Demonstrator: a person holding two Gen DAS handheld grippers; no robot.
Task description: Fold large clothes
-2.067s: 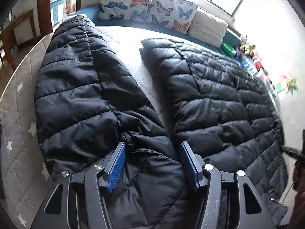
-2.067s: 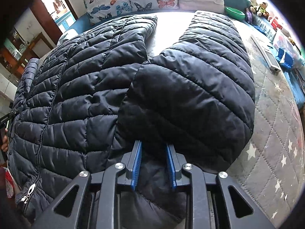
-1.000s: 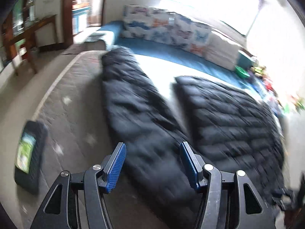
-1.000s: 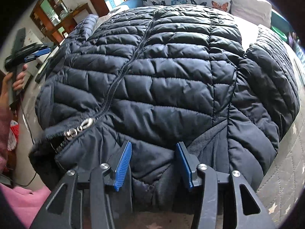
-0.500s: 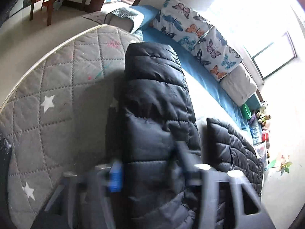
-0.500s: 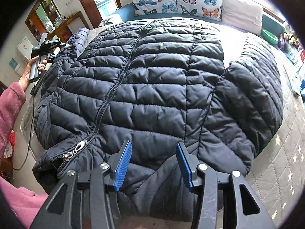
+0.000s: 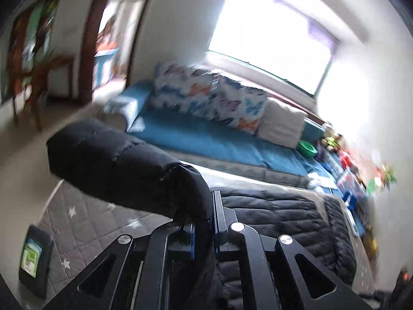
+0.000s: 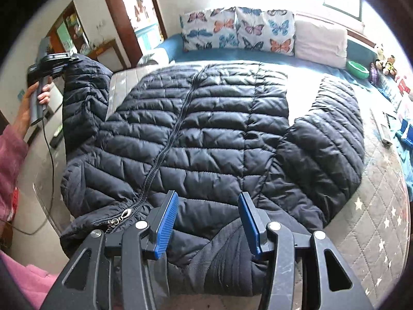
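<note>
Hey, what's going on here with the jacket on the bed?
A person is folding a black puffer jacket spread front-up on the bed. The left gripper is shut on one sleeve and holds it up off the mattress. The right gripper is open over the collar end, gripping nothing.

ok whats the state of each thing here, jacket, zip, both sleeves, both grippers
jacket: spread front-up on the mattress
zipper: closed along most of its length, open near the pull
left sleeve: lifted off the mattress
right sleeve: lying flat beside the body
left gripper: shut on left sleeve
right gripper: open, holding nothing
</note>
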